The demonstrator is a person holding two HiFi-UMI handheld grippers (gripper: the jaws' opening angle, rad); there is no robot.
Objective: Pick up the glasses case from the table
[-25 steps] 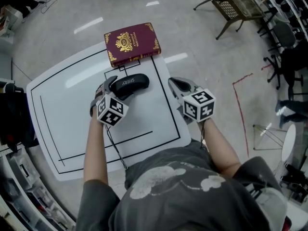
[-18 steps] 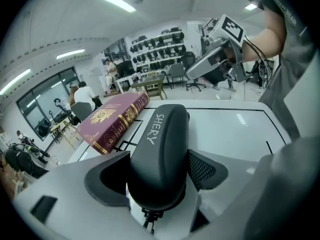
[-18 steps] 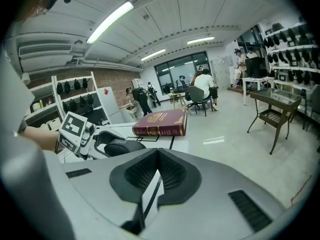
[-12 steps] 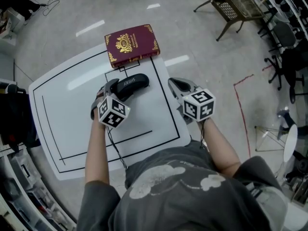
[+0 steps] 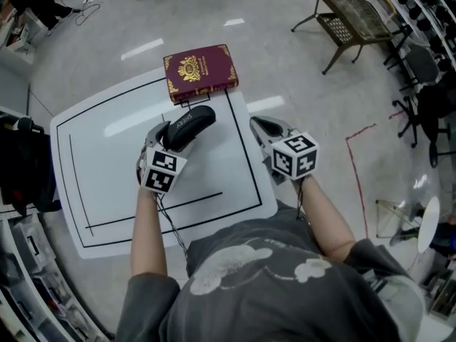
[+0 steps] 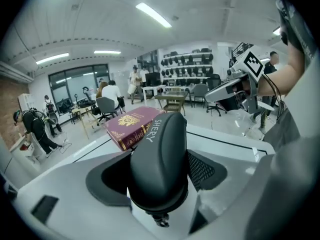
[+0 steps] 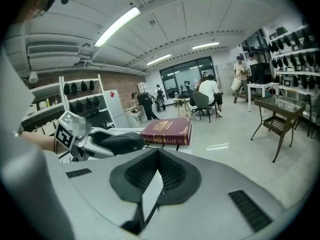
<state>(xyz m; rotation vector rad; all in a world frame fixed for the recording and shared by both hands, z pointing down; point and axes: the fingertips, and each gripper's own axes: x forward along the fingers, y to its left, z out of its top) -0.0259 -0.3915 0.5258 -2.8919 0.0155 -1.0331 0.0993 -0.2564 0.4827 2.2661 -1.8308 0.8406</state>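
The black glasses case [image 5: 190,123] marked SHERY sits between the jaws of my left gripper [image 5: 171,132], whose pads press on its sides. In the left gripper view the case [image 6: 160,154] fills the gap of the left gripper [image 6: 159,176] and points away, raised off the white table [image 5: 107,155]. The right gripper view shows the case [image 7: 114,143] held clear of the tabletop. My right gripper [image 5: 262,127] hovers at the table's right edge, its pads together and nothing between them [image 7: 156,159].
A maroon book with gold trim [image 5: 201,70] lies at the table's far edge, just beyond the case. Black lines mark out boxes on the tabletop. A metal side table [image 5: 353,9] stands on the floor at the far right.
The left gripper's jaws have closed on the case and lifted it. The case has swung from lying crosswise to pointing toward the book. The right gripper has stayed put.
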